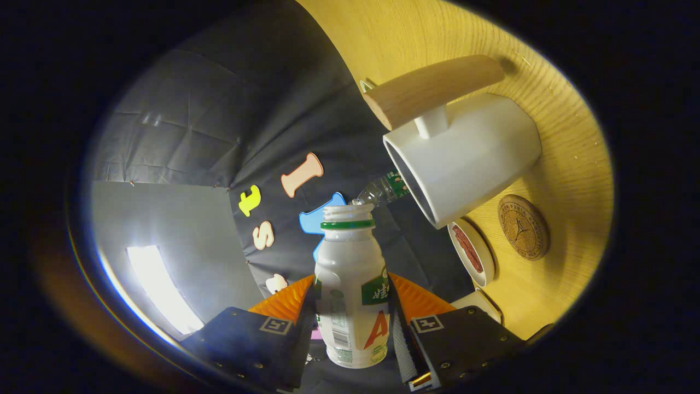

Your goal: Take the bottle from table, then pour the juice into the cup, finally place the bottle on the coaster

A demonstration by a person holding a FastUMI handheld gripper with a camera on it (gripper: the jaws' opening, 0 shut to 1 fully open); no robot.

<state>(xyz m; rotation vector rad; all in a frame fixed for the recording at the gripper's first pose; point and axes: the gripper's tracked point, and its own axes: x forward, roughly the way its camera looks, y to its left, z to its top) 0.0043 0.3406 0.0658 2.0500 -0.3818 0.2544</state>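
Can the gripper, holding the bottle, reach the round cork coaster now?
Probably yes: the gripper, jaws shut on the white plastic bottle, has bare wooden table around the round cork coaster.

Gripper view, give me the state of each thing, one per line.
Gripper: shut on the bottle.
White plastic bottle with green neck ring: uncapped, held between the fingers, tipped toward the cup.
White cup with wooden handle: standing on the table, contents hidden.
Round cork coaster: bare, beside the cup.
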